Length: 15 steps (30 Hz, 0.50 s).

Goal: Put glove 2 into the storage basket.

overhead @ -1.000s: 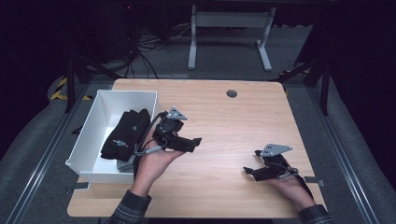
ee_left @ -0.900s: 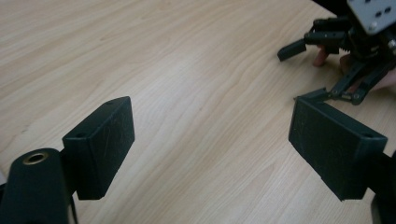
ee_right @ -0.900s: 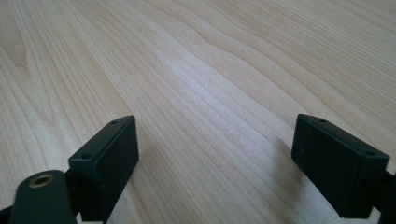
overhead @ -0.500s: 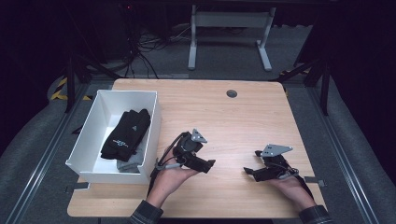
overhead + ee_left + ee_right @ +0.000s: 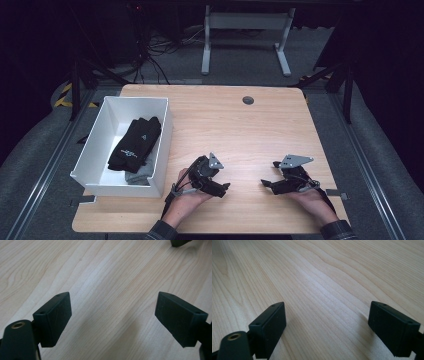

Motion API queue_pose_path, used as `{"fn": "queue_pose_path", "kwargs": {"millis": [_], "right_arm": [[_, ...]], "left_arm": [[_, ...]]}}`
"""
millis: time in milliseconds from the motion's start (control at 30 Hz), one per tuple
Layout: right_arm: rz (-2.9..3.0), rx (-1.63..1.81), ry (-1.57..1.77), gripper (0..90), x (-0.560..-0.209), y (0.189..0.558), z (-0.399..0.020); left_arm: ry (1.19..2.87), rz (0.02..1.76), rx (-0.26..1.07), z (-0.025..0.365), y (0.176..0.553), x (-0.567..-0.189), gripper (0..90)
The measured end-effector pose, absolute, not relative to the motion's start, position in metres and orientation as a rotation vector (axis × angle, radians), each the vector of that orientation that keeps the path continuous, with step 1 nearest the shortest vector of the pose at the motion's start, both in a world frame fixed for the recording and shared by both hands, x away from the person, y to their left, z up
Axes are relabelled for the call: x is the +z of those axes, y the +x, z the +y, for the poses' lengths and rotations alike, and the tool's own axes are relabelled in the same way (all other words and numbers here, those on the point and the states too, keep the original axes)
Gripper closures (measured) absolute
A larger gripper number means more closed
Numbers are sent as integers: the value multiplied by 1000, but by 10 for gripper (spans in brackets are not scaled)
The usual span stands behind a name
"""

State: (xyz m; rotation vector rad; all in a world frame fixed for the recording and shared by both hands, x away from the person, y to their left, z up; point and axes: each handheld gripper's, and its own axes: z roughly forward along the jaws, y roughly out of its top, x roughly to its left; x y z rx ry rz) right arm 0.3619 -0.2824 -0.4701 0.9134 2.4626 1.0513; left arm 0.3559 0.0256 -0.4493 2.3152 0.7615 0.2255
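My left gripper (image 5: pixel 219 188) rests low over the wooden table (image 5: pixel 235 130) near its front edge, right of the white bin (image 5: pixel 102 125). Its jaws stand wide open with bare wood between them, seen in the left gripper view (image 5: pixel 112 320). My right gripper (image 5: pixel 267 184) lies on the table at the front right, held by a hand, and points toward the left gripper. It is open too, nothing between its fingers (image 5: pixel 327 327). A tip of the right gripper (image 5: pixel 180 242) peeks in at the top right of the left gripper view.
The white bin holds folded black garments (image 5: pixel 135 142) and a grey piece (image 5: pixel 139 175) at its near end. A round grommet (image 5: pixel 248 100) sits at the table's far edge. A desk frame (image 5: pixel 245 35) and cables lie on the floor behind.
My left gripper has moved away from the bin, right and toward the front edge, and come down low over the wood. The right gripper has stayed put.
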Motion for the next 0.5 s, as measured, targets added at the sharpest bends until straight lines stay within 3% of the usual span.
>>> {"fn": "queue_pose_path", "kwargs": {"millis": [133,300,500], "right_arm": [[2463,1050,913,151,-470,362,-282],[2467,1051,910,151,-470,361,-282],[2470,1055,906,150,-470,361,-282]], "left_arm": [[2335,743,262,24,355,-460,125],[2360,736,242,22,357,-471,0],[2302,685,249,26,355,-477,0]]}}
